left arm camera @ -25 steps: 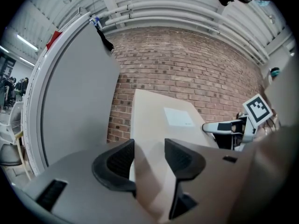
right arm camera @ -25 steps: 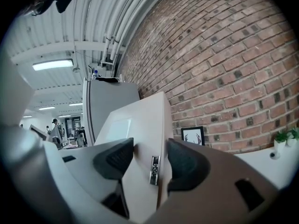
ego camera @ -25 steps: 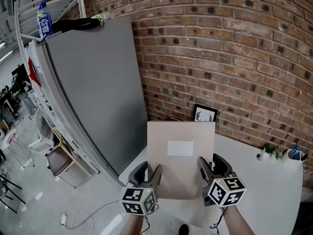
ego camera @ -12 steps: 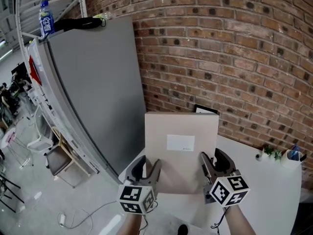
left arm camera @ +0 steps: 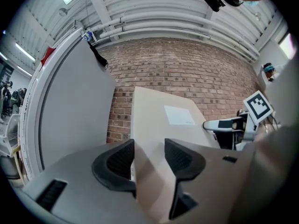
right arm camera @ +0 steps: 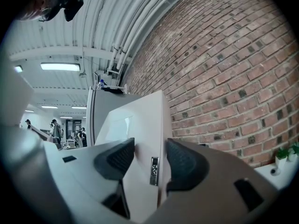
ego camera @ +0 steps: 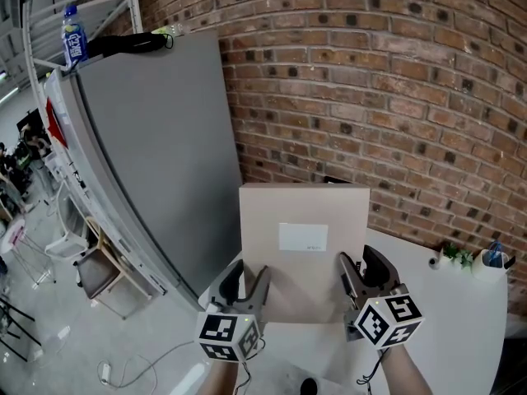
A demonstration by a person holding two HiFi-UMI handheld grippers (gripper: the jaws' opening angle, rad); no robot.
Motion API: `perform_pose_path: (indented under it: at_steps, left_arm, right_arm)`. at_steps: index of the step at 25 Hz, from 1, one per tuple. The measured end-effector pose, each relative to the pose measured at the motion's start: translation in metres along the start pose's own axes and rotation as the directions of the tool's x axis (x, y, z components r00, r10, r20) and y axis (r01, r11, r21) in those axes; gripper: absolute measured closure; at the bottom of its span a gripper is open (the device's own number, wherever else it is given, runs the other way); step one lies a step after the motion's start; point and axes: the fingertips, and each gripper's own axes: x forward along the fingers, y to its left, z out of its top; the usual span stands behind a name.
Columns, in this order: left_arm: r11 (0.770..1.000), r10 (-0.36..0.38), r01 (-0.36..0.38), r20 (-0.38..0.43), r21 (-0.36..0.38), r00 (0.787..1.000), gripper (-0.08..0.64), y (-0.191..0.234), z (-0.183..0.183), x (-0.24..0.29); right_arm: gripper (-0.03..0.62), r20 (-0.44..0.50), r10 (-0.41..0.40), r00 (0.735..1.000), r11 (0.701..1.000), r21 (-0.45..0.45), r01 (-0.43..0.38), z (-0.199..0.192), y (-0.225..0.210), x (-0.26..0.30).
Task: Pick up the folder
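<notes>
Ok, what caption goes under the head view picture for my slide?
Left gripper and right gripper clamp a beige folder upright before a brick wall.

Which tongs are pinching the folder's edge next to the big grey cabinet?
The left tongs: they grip the folder edge nearest the grey cabinet, while the right tongs grip the opposite edge.

An industrial workshop or lab, shown by bare brick wall, ceiling pipes and strip lights.
</notes>
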Motion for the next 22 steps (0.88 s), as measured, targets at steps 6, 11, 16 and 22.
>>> perform_pose_path:
  at_steps: [6,11,16,22]
  left_arm:
    - [1.000,0.005,-0.005,0.015,0.001,1.000,0.356,0.001,0.005,-0.002]
    - [1.000,0.010,-0.010,0.027,0.011,1.000,0.356,0.002,0.009,-0.002]
    - [1.000,0.013,-0.014,0.027,0.012,1.000,0.356,0.006,0.011,-0.003]
    - [1.000,0.017,-0.017,0.031,0.016,0.999,0.356,0.006,0.014,-0.005]
  right_arm:
    - [0.379,0.017,0.006,1.000,1.000,-0.009,-0.006,0.007,0.003,0.000]
    - [0.385,0.020,0.002,1.000,1.000,-0.016,-0.002,0.009,0.004,0.001]
    - [0.393,0.019,0.005,1.000,0.999,-0.033,-0.005,0.011,0.009,0.002]
    - [0.396,0.021,0.011,1.000,0.999,-0.033,-0.010,0.013,0.010,0.001]
